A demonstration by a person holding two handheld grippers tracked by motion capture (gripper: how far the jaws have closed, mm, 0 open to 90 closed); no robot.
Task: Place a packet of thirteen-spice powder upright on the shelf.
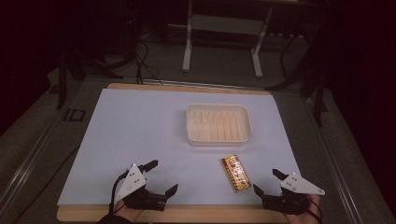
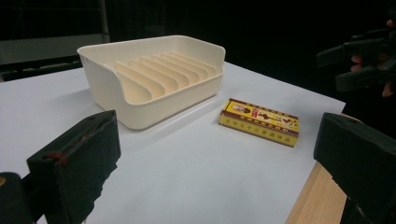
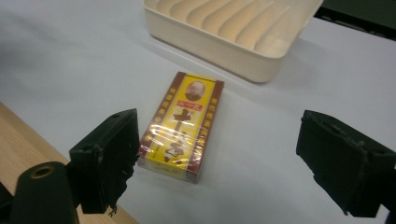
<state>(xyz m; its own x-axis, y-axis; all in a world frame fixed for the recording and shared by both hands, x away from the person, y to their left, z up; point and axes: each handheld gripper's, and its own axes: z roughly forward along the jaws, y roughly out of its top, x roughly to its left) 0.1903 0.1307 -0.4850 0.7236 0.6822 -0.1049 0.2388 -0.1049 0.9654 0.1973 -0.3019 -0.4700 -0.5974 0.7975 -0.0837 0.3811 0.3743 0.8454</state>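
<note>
Box [image 1: 236,174] is lying flat on the white sheet [image 1: 140,135], near the worktop's front edge and toward its right corner, long side running roughly front to back. It is wrapped in clear film, yellow and brown print facing up. Tray [image 1: 218,123] is sitting just behind it, toward the back right of the sheet, apart from the box and with nothing between its ribs.

Right gripper [image 1: 268,182] is hovering at the front edge just right of the box, jaws standing wide apart and holding nothing; in the right gripper view the box [image 3: 184,126] is lying between the jaws' line but ahead of them, untouched. Left gripper [image 1: 161,176] is waiting at the front edge, well left of the box, jaws also spread and holding nothing.

Judgement: work is barely starting. Nothing is being gripped or lifted yet. Likely left to do: closing on the box, carrying it, setting it into the tray.
</note>
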